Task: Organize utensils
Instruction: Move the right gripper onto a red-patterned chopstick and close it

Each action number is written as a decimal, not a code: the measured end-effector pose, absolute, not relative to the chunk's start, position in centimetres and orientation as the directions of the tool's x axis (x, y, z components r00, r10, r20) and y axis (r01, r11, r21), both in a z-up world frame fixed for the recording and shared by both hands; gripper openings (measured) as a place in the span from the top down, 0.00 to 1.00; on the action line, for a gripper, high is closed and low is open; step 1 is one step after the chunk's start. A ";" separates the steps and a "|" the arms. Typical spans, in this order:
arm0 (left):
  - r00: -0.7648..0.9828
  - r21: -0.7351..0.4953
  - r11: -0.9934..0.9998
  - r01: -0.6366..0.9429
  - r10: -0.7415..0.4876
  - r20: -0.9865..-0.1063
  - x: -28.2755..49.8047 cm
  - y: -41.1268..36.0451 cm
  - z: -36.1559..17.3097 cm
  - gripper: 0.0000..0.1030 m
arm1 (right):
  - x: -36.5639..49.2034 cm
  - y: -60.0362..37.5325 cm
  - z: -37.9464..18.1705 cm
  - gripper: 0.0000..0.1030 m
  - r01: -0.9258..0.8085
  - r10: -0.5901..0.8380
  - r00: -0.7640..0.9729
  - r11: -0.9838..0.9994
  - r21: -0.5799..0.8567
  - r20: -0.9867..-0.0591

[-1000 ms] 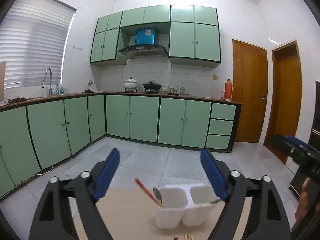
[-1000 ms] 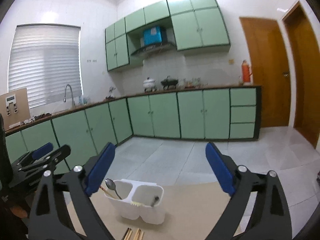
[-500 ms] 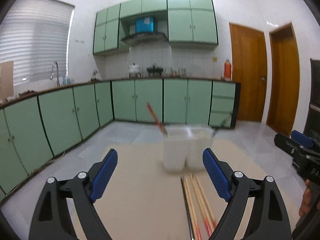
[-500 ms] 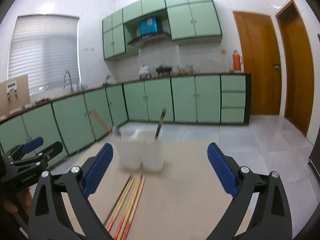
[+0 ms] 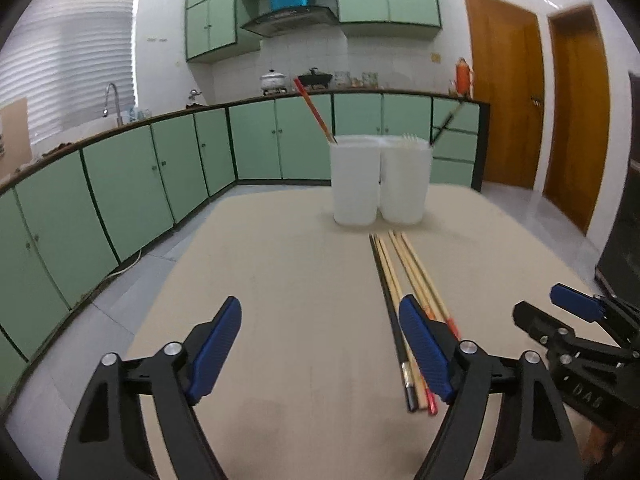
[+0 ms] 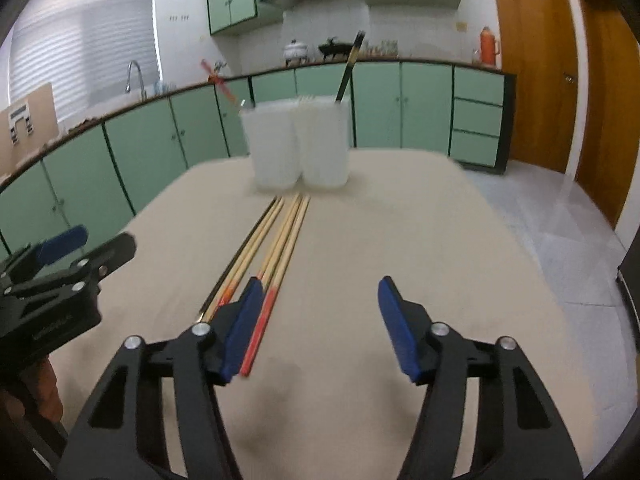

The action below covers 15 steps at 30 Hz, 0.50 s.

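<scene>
Several chopsticks (image 5: 394,280) (image 6: 276,240) lie side by side on the beige table (image 5: 280,280), pointing at a white two-compartment holder (image 5: 380,180) (image 6: 296,148). The holder has a red chopstick, a black one and fork tines sticking out. My left gripper (image 5: 320,348) hangs low over the table with its jaws closing on nothing; the chopsticks run under its right finger. My right gripper (image 6: 322,328) is closing too. A red-ended chopstick (image 6: 258,332) lies just inside its left finger, untouched by the pads.
The table's left edge (image 5: 160,280) drops to a tiled floor in front of green base cabinets (image 5: 120,184). Wooden doors (image 5: 504,100) stand at the right. Each gripper shows at the side of the other's view, close by.
Both grippers have sunk toward the table and tilted down. The chopsticks have come into view and the holder now sits higher in the pictures. The right jaws have narrowed.
</scene>
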<state>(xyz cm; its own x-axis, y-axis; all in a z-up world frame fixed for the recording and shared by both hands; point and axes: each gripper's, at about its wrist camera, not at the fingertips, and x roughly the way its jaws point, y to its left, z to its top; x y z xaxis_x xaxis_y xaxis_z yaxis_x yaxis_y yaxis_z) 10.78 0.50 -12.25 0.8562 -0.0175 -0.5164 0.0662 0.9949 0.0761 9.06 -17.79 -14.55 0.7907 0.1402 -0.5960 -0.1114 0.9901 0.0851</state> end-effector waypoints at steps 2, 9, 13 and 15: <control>0.850 0.084 0.994 0.071 -0.016 -0.527 10.6 0.3 -13.0 0.26 | 8.7 -17.0 -15.1 0.51 -0.126 0.151 0.780 0.988 0.084 -0.608; 0.812 0.027 0.996 0.090 -0.057 -0.581 9.8 -0.2 -15.3 0.30 | 8.9 -15.0 -16.8 0.67 -0.152 0.159 0.726 0.986 0.070 -0.669; 0.798 0.013 0.995 0.103 -0.075 -0.597 9.5 -0.7 -15.9 0.31 | 9.1 -14.9 -17.0 0.70 -0.160 0.158 0.715 0.985 0.060 -0.681; 0.798 0.008 0.995 0.102 -0.077 -0.598 9.6 -0.6 -15.9 0.31 | 9.2 -14.7 -17.2 0.72 -0.172 0.161 0.704 0.984 0.054 -0.692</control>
<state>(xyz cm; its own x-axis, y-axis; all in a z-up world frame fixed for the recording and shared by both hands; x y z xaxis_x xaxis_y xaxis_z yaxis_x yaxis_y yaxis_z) 9.56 -0.56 -15.90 0.7979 -0.0769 -0.5979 0.1021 0.9947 0.0084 9.21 -14.66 -17.17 0.7036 0.1613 -0.6921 -0.1723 0.9836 0.0540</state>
